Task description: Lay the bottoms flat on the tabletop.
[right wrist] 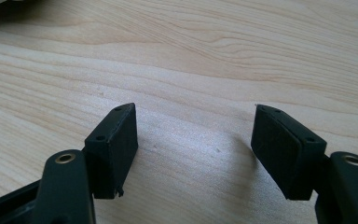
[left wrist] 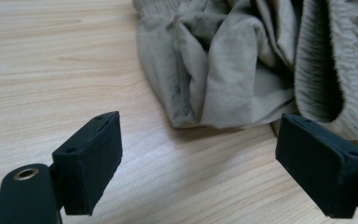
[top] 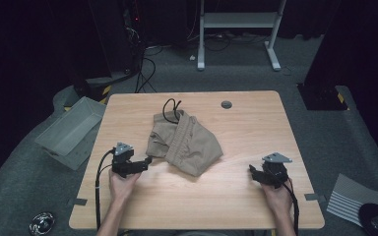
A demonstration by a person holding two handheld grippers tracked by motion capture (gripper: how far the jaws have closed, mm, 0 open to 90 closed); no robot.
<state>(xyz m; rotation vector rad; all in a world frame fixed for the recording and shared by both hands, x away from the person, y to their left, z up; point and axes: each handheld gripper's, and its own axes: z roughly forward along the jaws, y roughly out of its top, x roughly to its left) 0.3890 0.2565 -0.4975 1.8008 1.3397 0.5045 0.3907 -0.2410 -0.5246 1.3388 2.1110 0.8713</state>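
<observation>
Fingers (left wrist: 93,163) of the left gripper (top: 145,162) stood wide apart with nothing between them, low over the bench (top: 236,206) and aimed at the near left edge of the crumpled tan shorts (top: 184,142). In the left gripper view the cloth lay just ahead of the pads, its folded hem close to the right-hand pad; whether it touched that pad could not be told. The shorts lay bunched on the middle of the bench, a little toward the far side, with the gathered elastic waistband (left wrist: 335,60) turned up and a black drawstring (top: 171,109) looping out at the far end. The right gripper (top: 252,173) was well apart from the shorts, near the right side of the bench, and its fingers (right wrist: 114,149) were also spread wide, over bare wood. Each gripper was held in a person's hand, the forearms coming in from the near edge, with a black cable (top: 98,191) trailing from the left one. A round grey cap (top: 226,104) sat in the bench near its far edge. On the carpet to the left lay a grey bin (top: 69,130), tipped at an angle.
</observation>
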